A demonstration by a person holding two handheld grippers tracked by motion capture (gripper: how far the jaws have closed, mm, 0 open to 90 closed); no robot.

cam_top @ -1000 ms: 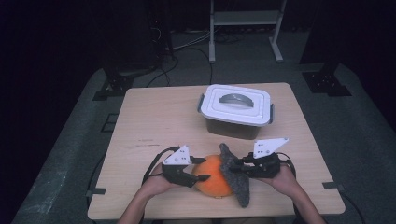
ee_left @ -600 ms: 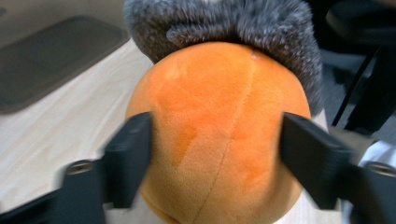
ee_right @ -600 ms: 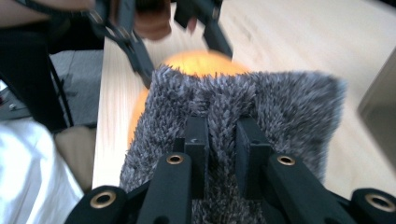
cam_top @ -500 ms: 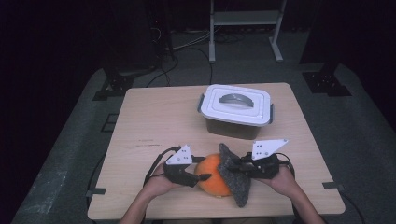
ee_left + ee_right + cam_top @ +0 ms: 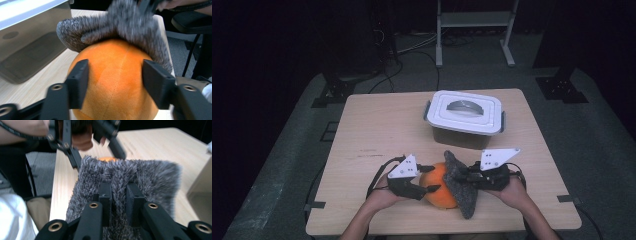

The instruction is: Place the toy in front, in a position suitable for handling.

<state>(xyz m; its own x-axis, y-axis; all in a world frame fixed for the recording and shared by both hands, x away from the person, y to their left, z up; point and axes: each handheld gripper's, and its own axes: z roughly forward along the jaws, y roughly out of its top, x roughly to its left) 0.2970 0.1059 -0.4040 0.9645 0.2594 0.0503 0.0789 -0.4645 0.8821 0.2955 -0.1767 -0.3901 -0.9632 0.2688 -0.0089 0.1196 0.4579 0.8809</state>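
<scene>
Dark floor, trailing cables and a metal stand surround a pale wooden tabletop point(image 5: 377, 130), where a person works with a pair of hand-held tongs at the near edge. An orange ball point(image 5: 441, 186), soft-looking and seamed, sits on the near middle of the tabletop; the left tongs point(image 5: 428, 181) straddle it, and the left gripper view shows both black jaws pressed against the ball's sides point(image 5: 115, 82), so they are gripping it and steadying it. The right tongs point(image 5: 464, 178) are closed on a fold of a shaggy grey cloth point(image 5: 460, 187); the right gripper view shows the pile pinched tight between the jaws point(image 5: 130, 182), with the rest of the cloth draped over the ball's right side and top. Beyond them, toward the far right of the tabletop and well apart from the work, stands a grey storage box point(image 5: 464, 120) with its white handled lid shut. Judged from this, the step in hand is wiping or covering the ball with the cloth while the other tongs hold it in place. The next move likely calls for drawing the cloth across the curved surface with light, even pressure, keeping the left grip firm so the ball does not roll toward the tabletop's near edge or slip free.
</scene>
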